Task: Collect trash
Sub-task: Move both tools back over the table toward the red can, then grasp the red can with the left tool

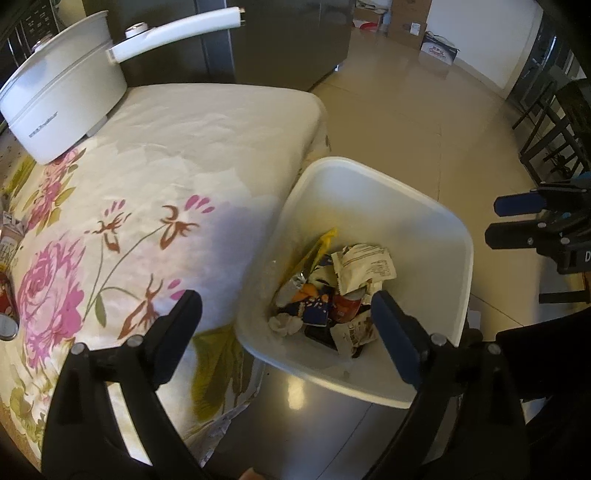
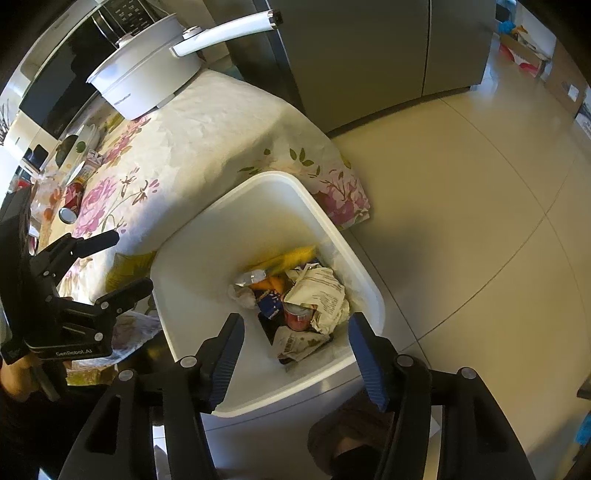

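A white trash bin (image 1: pixel 439 225) (image 2: pixel 207 236) stands on the floor beside the table corner. It holds crumpled wrappers (image 1: pixel 364 267) (image 2: pixel 321 295), a yellow bag and a red can (image 2: pixel 297 315). My left gripper (image 1: pixel 286 306) is open and empty, above the table edge and the bin's left rim; it also shows in the right wrist view (image 2: pixel 135 260). My right gripper (image 2: pixel 295 330) is open and empty, directly above the bin; it also shows in the left wrist view (image 1: pixel 493 219). A red can (image 2: pixel 72 201) (image 1: pixel 5 299) lies on the table at the left.
The table has a floral cloth (image 1: pixel 166 155) (image 2: pixel 207 125). A white pot with a long handle (image 1: pixel 66 88) (image 2: pixel 147 77) stands at its far end. Cartons and food items (image 2: pixel 83 162) lie by the red can. A grey fridge (image 2: pixel 369 55), dark chairs (image 1: pixel 554 125) and boxes (image 1: pixel 410 18) surround the tiled floor.
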Demonstrator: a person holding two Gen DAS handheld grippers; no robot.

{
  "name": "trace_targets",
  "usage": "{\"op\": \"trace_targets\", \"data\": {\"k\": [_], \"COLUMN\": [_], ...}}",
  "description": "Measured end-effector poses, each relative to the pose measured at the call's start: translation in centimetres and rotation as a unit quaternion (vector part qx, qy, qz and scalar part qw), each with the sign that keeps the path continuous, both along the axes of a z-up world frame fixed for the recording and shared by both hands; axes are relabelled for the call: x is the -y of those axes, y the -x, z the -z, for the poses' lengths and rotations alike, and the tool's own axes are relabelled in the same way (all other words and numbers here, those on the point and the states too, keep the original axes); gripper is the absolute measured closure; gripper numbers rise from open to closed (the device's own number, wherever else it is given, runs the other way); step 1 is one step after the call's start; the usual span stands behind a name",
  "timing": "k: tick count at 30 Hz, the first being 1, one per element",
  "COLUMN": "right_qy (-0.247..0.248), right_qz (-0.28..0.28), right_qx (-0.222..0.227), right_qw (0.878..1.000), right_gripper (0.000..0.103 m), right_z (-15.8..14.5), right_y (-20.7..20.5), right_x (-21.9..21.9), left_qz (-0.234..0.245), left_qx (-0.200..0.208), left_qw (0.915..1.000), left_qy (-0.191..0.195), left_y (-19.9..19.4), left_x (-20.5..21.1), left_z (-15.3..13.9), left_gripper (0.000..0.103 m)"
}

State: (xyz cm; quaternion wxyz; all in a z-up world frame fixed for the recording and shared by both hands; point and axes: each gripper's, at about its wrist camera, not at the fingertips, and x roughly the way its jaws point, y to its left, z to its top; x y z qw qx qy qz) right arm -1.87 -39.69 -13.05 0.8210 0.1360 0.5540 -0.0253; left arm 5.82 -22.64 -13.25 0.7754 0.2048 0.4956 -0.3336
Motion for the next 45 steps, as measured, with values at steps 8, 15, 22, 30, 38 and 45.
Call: {"op": "trace_targets", "data": {"k": [8, 15, 22, 30, 38, 45], "right_qy": [0.006, 0.035, 0.078, 0.067, 0.06, 0.087], "right_qz": [-0.011, -0.023, -0.054, -0.074, -0.106, -0.132], "right_qx": [0.002, 0.012, 0.025, 0.057, 0.052, 0.038], "right_qw": [1.0, 0.999, 0.995, 0.993, 0.991, 0.987], "right_gripper": [0.037, 0.018, 0.014, 0.014, 0.013, 0.013], "right_z": [-0.4, -1.7, -3.0, -5.4, -4.8, -3.6], "right_y": [-0.9, -2.6, -5.0, -9.4, -13.7, -16.0], "right_x": [-1.6, -4.0, -7.6, -12.5, -17.1, -19.2], "left_qz": [-0.022, -0.07, -0.14, -0.244, -0.355, -0.383], "left_qx": [-0.001, 0.009, 0.021, 0.032, 0.03, -0.018], "left_qw": [0.9997, 0.9975, 0.9898, 0.9689, 0.9344, 0.9235], "left_qy": [-0.002, -0.006, 0.009, 0.026, 0.003, 0.01], "left_y": [-0.9, -2.7, -4.9, -8.5, -14.5, -20.0], "left_x": [-1.8, -4.7, -9.9, -17.4, -25.3, -28.0], "left_z": [-0.4, -1.3, -2.7, -3.8, -2.0, -0.3], "left_gripper": [0.004, 0.001, 0.001, 0.001, 0.001, 0.001]}}
